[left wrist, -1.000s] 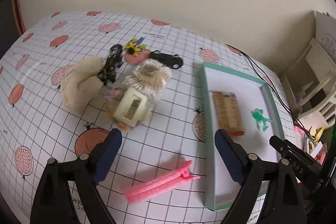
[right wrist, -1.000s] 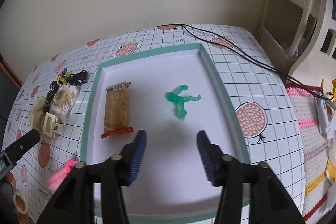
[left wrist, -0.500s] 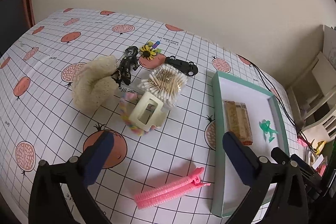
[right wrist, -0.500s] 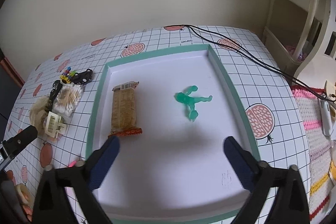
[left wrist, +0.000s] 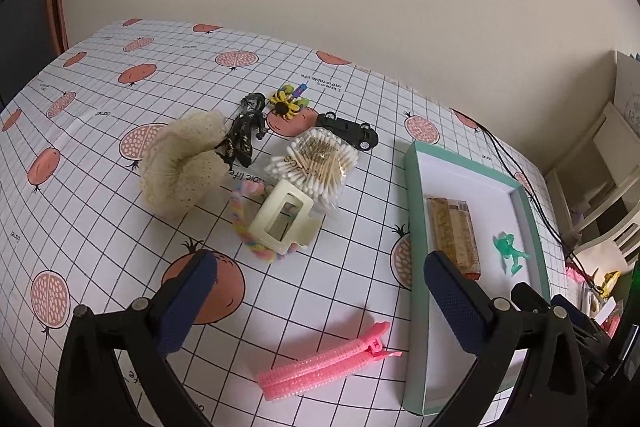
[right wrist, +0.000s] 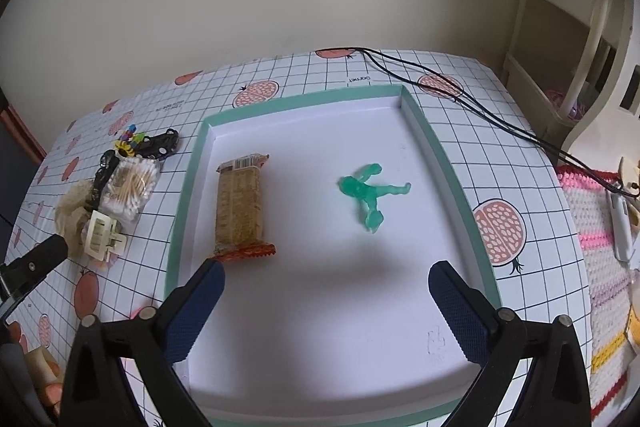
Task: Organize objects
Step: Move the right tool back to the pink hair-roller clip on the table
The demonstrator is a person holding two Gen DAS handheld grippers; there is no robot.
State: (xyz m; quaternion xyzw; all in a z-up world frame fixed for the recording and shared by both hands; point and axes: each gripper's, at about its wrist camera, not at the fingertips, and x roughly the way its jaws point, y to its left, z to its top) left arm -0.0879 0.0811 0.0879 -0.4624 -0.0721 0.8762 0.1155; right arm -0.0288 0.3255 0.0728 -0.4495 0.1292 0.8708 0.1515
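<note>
My left gripper [left wrist: 318, 283] hangs open over the tablecloth, just above a pink hair clip [left wrist: 324, 367]. Beyond it sits a cluster: a cream claw clip [left wrist: 282, 223] on a pastel hair tie [left wrist: 240, 223], a pack of cotton swabs [left wrist: 316, 165], a cream scrunchie [left wrist: 182, 163], a black figure [left wrist: 242, 135], a sunflower clip [left wrist: 286, 103] and a black toy car [left wrist: 350, 131]. My right gripper [right wrist: 326, 287] is open and empty above the green-rimmed tray [right wrist: 188, 195], which holds a snack bar [right wrist: 240, 207] and a green toy figure [right wrist: 370, 193].
Black cables [right wrist: 460, 95] run across the table's far right corner behind the tray. A cream shelf unit [right wrist: 568, 39] and a knitted mat [right wrist: 600, 247] lie off the right edge. The left gripper's arm [right wrist: 36, 263] shows at the right wrist view's left edge.
My right gripper's fingers have spread from a narrow gap to wide open. The left gripper has opened a little wider and drawn back from the cluster.
</note>
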